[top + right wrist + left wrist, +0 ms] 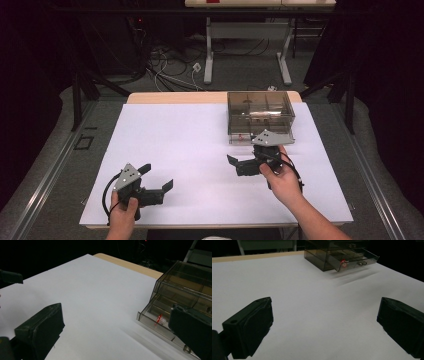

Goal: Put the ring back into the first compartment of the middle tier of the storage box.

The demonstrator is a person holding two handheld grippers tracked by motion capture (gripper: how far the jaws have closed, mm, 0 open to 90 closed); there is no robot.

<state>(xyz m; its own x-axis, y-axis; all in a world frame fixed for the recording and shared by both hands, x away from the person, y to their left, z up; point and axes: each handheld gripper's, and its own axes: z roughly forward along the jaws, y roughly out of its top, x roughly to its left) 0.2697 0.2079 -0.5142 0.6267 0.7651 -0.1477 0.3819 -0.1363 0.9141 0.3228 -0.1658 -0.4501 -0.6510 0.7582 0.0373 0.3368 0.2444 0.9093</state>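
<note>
Smoky clear plastic marks the drawer box [260, 116] at the white table's [190, 150] far right in the high view, the right gripper [239, 162] gaping before it; the left gripper [324, 322], equally wide, faces the pulled-out drawer [352, 261]; from the right gripper view, a careless swing could shove the light box.

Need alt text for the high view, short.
A person holds an open hand-held gripper in each hand over a white table: the left hand-held gripper near the front edge, the right hand-held gripper just before a smoky clear drawer box whose bottom drawer is pulled out.
</note>
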